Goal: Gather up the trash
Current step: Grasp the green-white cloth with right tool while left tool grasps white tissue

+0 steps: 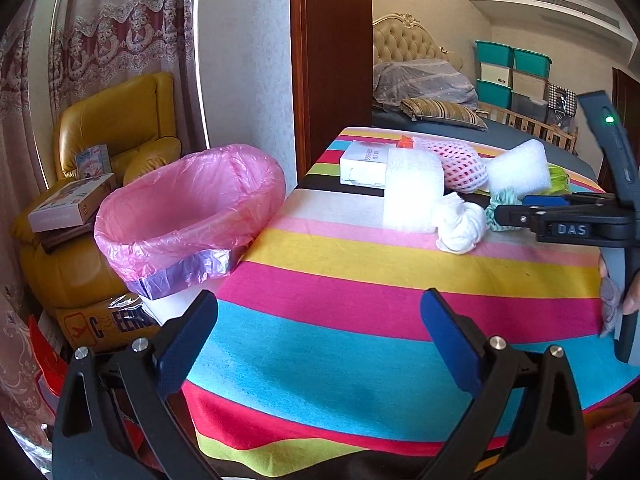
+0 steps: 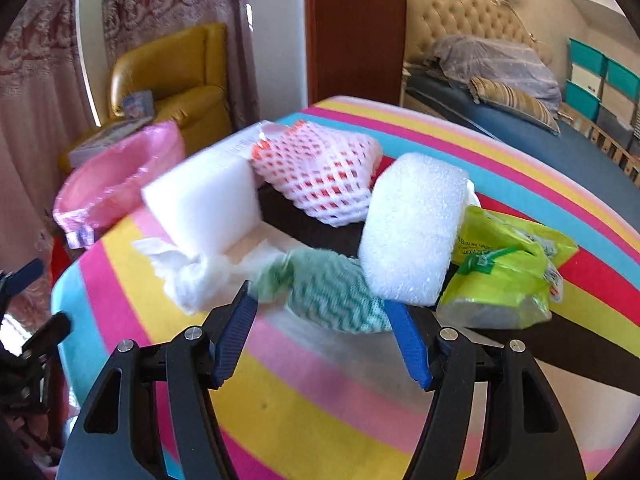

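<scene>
**Both grippers open over the striped table, trash still in its pile**

Left wrist view: the left gripper hangs above the near part of the striped tablecloth, its blue-padded fingers spread wide with nothing between them. The trash pile lies at the far end of the cloth. In it, a white box sits farthest back on the pile's left; a flat white foam sheet stands just in front of it. A pink foam net lies behind the sheet, toward the right, and a white foam block sits right of the net. A crumpled white tissue rests at the near edge of the pile. The right gripper reaches in from the right edge, its tips just beside a green patterned wad. Off the cloth's left edge stands the bin with a pink liner, mouth open. A yellow armchair stands behind the bin.

Right wrist view (somewhat blurred): the right gripper is held partly open, empty; the green patterned wad lies just past its fingertips, not clearly between the pads. The foam block sits right of the wad, touching it, with a lime-green plastic packet beside the block. The tissue lies left of the wad, the foam sheet and pink net behind it. The bin liner shows far left.
</scene>
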### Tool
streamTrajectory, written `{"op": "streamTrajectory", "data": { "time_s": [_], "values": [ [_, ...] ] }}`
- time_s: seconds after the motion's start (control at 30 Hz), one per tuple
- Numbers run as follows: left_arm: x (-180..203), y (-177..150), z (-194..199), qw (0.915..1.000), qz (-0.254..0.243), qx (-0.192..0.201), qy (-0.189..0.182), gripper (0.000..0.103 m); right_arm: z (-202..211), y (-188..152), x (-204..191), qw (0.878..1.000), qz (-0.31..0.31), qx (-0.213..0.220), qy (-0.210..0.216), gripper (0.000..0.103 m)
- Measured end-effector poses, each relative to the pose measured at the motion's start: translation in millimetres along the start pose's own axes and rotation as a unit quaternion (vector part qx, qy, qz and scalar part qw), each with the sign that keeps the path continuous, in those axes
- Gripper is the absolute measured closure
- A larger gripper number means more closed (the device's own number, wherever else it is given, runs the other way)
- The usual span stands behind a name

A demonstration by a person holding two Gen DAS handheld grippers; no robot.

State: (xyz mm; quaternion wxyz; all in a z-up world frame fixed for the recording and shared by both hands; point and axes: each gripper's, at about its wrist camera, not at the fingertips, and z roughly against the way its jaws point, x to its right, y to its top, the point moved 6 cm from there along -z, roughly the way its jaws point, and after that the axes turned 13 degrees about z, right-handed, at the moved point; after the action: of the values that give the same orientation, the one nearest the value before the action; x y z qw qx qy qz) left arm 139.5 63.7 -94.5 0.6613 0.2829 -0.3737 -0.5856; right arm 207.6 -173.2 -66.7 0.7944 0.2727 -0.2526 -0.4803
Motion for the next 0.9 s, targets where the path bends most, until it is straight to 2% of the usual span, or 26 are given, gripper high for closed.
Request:
{"op": "streamTrajectory", "data": {
  "time_s": [0.03, 0.17, 0.3, 0.43, 0.63, 0.9],
  "values": [
    [0, 0, 0, 1.0000, 0.001, -0.001, -0.002, 0.005, -4, 0, 1, 1.000, -0.003, -0.009, -0.001, 0.041],
    [5, 1, -1, 1.0000, -0.006, -0.003, -0.005, 0.005, -1, -3, 5, 1.000, -0.011, -0.010, -0.002, 0.066],
    [17, 4, -5, 0.9998, -0.015, -0.008, -0.013, 0.005, 19, -14, 6, 1.000, -0.015, 0.009, 0.017, 0.075],
    [35, 10, -11, 0.9993, -0.023, -0.013, -0.026, 0.005, 37, -27, 6, 0.999, -0.013, 0.019, 0.025, 0.075],
    [61, 16, -32, 0.9979, -0.020, -0.047, -0.038, 0.006, 60, -45, 10, 0.999, -0.016, 0.032, 0.037, 0.075],
    [101, 19, -59, 0.9953, -0.040, -0.075, -0.046, 0.027, 76, -59, 22, 0.998, -0.030, 0.046, 0.040, 0.075]
  ]
}}
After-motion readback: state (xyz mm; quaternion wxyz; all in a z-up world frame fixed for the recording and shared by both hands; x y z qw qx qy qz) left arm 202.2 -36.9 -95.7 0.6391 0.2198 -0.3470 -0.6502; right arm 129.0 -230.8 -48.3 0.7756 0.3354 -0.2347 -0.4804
